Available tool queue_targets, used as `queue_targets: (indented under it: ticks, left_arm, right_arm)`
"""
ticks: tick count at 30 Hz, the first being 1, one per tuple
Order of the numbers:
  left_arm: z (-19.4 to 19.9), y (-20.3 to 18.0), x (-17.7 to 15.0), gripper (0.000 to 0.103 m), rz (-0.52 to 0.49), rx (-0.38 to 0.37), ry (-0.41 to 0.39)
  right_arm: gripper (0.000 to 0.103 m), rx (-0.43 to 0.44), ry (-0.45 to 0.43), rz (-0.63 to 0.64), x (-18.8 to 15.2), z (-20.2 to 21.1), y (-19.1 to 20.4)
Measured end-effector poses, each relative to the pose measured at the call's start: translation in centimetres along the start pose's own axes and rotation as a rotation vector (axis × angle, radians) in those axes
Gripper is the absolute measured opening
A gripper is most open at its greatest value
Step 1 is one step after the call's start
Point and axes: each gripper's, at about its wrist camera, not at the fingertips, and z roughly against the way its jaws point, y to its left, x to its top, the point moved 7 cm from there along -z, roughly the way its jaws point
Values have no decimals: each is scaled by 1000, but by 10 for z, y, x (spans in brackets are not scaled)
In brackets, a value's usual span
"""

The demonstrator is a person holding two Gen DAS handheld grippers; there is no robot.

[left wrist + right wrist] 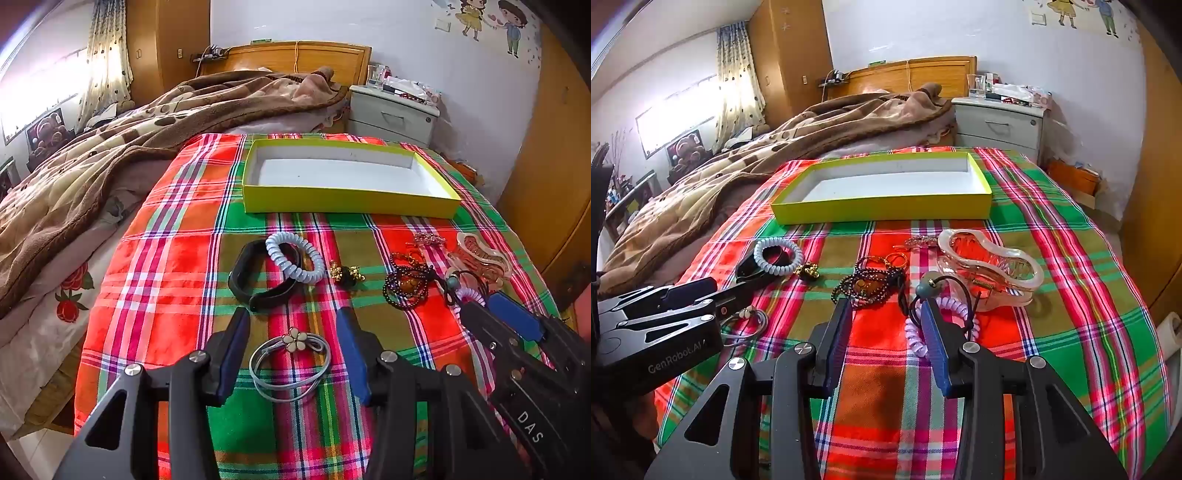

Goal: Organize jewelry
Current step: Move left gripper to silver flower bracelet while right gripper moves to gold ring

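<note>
An empty yellow box (347, 205) (886, 212) lies at the far side of the plaid cloth. My left gripper (291, 317) is open, its fingers on either side of a grey hair tie with a cream flower (291, 360). Beyond it lie a black band (258, 284), a white spiral tie (293, 258), a gold-and-black clip (345, 275) and dark beads (406, 286) (870, 284). My right gripper (886, 306) is open, its right finger over a lilac spiral tie (945, 325). A clear pink claw clip (990, 266) lies just beyond.
The plaid cloth (177, 266) covers the foot of a bed with a brown blanket (110, 155) at the left. A grey nightstand (1001, 123) stands beyond the bed, a wooden wardrobe (1160, 184) at the right. Gold rings (901, 256) lie by the beads.
</note>
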Motion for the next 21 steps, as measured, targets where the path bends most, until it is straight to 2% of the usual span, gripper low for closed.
queue_targets:
  ticks: [5,13,21]
  left_arm:
    - [1,1,0,50,3,-19,0]
    - [9,-2,0,50,-5,-8,-11]
    - [10,-3,0,50,-10,6,-11]
  right_arm:
    - [40,-2,-11,-4,0,2,-3]
    - [40,-19,-20,2,11,12,-9]
    - [40,-30,-30,11,6,9,-2]
